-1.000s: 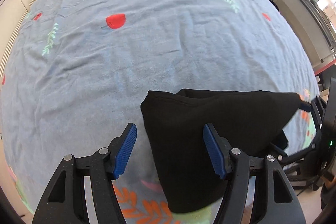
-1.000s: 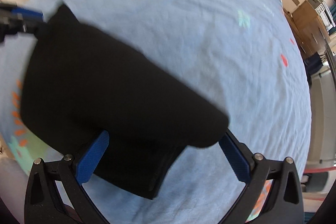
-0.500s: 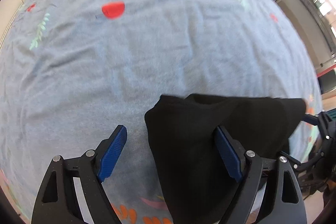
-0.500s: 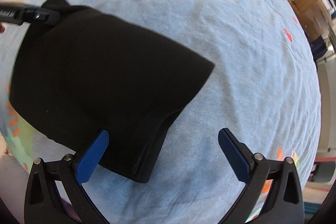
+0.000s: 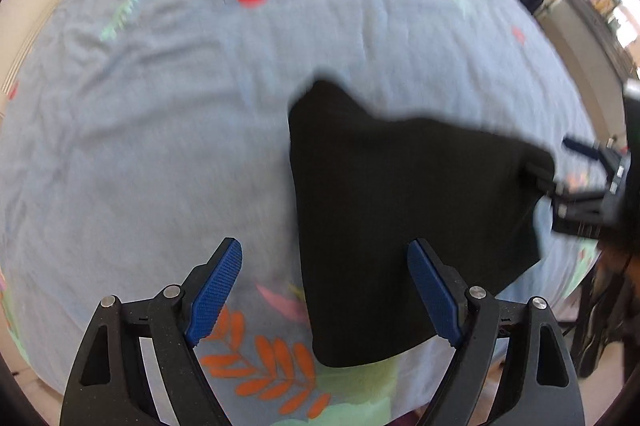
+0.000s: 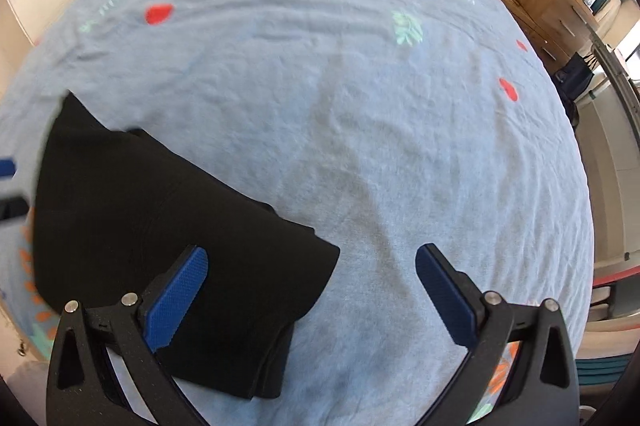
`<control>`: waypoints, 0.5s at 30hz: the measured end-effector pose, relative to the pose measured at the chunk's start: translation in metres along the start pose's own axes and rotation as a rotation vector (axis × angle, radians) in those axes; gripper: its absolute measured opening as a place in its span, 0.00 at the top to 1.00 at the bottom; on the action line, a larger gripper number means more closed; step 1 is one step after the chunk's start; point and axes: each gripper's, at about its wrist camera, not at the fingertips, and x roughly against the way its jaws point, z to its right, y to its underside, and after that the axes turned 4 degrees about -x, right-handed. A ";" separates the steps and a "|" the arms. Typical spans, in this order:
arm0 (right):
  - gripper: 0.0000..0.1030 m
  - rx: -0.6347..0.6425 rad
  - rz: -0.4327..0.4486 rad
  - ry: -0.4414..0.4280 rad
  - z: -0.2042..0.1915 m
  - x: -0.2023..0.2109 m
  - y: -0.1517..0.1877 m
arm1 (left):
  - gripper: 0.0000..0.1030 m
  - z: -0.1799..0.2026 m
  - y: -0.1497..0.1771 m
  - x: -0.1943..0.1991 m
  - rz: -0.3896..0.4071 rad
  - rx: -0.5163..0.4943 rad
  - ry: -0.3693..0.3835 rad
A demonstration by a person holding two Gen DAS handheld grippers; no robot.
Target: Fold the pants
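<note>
Through my left claw (image 5: 324,290) I am looking down at the pants (image 5: 400,226), a black folded bundle lying on the blue bedspread (image 5: 160,126) near its front edge. My left jaws are standing wide apart and gripping nothing; the right-hand pad is sitting over the cloth's left part, while the other is hanging over bare spread. A loose peak is sticking up at the bundle's far corner, and the picture is smeared there. At the far right, my other claw is showing near the cloth's right edge, though I cannot tell whether it is touching. Through my right claw (image 6: 308,290) I am seeing the same pants (image 6: 160,226) lying to the left, with layered edges stacked along the near side. These jaws are also gaping wide and carrying nothing; the left pad is hovering over the cloth and the right one over bare spread. I am judging the fold nearly finished, and the danger lies in that raised corner: soft fabric may spring open if I am leaving it unpressed. A pad dragging across the top layer could also skew the stack, or slide it off the bed's near edge.
</note>
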 end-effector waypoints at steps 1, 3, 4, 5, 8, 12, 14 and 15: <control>0.00 0.015 -0.012 0.009 -0.002 -0.008 0.004 | 0.21 0.001 0.002 -0.008 -0.015 -0.001 -0.003; 0.00 0.020 -0.003 0.005 -0.002 -0.015 0.007 | 0.21 0.001 0.004 -0.020 -0.033 0.007 0.000; 0.00 0.020 0.003 0.002 -0.001 -0.016 0.008 | 0.21 0.001 0.003 -0.025 -0.034 0.004 -0.005; 0.00 0.033 0.009 0.003 -0.003 -0.018 0.009 | 0.19 0.001 0.002 -0.028 -0.035 -0.003 -0.012; 0.00 0.070 0.016 0.006 -0.006 -0.022 0.006 | 0.14 0.003 -0.001 -0.039 -0.044 -0.029 -0.037; 0.00 0.014 0.007 -0.066 0.007 -0.015 0.005 | 0.14 -0.001 -0.002 -0.026 -0.034 -0.003 -0.003; 0.00 -0.022 0.014 -0.090 0.016 -0.006 0.009 | 0.14 -0.005 -0.003 -0.014 -0.021 0.023 0.014; 0.00 -0.034 0.018 -0.099 0.020 -0.002 0.013 | 0.14 -0.008 -0.004 -0.006 -0.009 0.043 0.027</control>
